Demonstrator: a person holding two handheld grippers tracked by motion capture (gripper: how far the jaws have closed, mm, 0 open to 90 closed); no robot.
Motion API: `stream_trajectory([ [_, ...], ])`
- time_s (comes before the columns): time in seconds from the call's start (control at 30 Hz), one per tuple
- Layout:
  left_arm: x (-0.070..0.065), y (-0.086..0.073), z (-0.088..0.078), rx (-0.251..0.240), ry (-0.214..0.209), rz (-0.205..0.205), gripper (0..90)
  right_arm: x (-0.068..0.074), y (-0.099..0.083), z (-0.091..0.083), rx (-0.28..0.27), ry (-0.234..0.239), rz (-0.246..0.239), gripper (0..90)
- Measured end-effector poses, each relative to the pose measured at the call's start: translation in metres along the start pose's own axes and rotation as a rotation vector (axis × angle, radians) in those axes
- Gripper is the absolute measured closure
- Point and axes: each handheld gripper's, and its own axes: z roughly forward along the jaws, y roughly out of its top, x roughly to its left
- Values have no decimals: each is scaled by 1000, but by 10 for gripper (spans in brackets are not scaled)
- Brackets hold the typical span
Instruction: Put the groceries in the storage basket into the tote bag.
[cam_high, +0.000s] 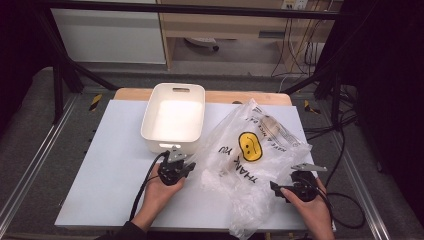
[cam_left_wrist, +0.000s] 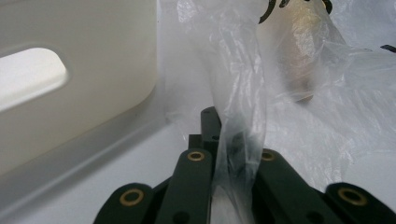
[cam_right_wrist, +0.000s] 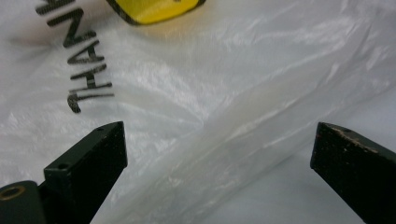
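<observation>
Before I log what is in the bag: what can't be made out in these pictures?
- Item inside the plastic bag, left gripper view: a pale brownish shape, blurred by film, top cut off by the edge.
- Small print on the bag, high view: too small.
- Left gripper pads: hidden by the pinched film.

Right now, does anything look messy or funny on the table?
Only the plastic bag: it lies crumpled, printed upside down, its near end hanging over the table edge. The white bin sits straight.

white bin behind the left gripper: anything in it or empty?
Empty as far as the high view shows: the white bin has a bare, bright floor, and the plastic bag lies outside it, to its right on the table.
</observation>
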Motion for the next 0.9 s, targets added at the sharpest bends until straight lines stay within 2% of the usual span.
stream_trajectory([
  [0.17, 0, -1, 1, 3, -7, -4, 883, 0, -6, 7, 69, -14, -3, 75],
  [0.23, 0, -2, 1, 4, -9, -4, 880, 1, -6, 8, 74, -12, -4, 82],
  [0.3, 0, -2, 1, 5, -12, -7, 879, 2, -6, 8, 67, -20, -7, 139],
  [0.43, 1, -3, 2, 10, -19, -10, 878, 8, -4, 8, 62, -39, -69, 323],
  [0.47, 0, -3, 2, 10, -21, -11, 877, 9, -4, 9, 57, -48, -81, 398],
  [0.6, -1, -3, 2, 8, -29, -13, 872, 11, 0, 12, 36, -33, -123, 633],
  [0.73, -3, -4, 1, 9, -33, -11, 871, 8, 5, 15, 40, -17, -144, 857],
  [0.77, -3, -4, 1, 10, -36, -10, 871, 6, 6, 16, 35, -14, -145, 897],
  [0.83, -4, -4, 0, 9, -42, -9, 869, 2, 9, 17, 35, -5, -139, 900],
  [0.9, -5, -3, 0, 8, -48, -8, 869, -2, 13, 20, 31, -23, -143, 900],
])
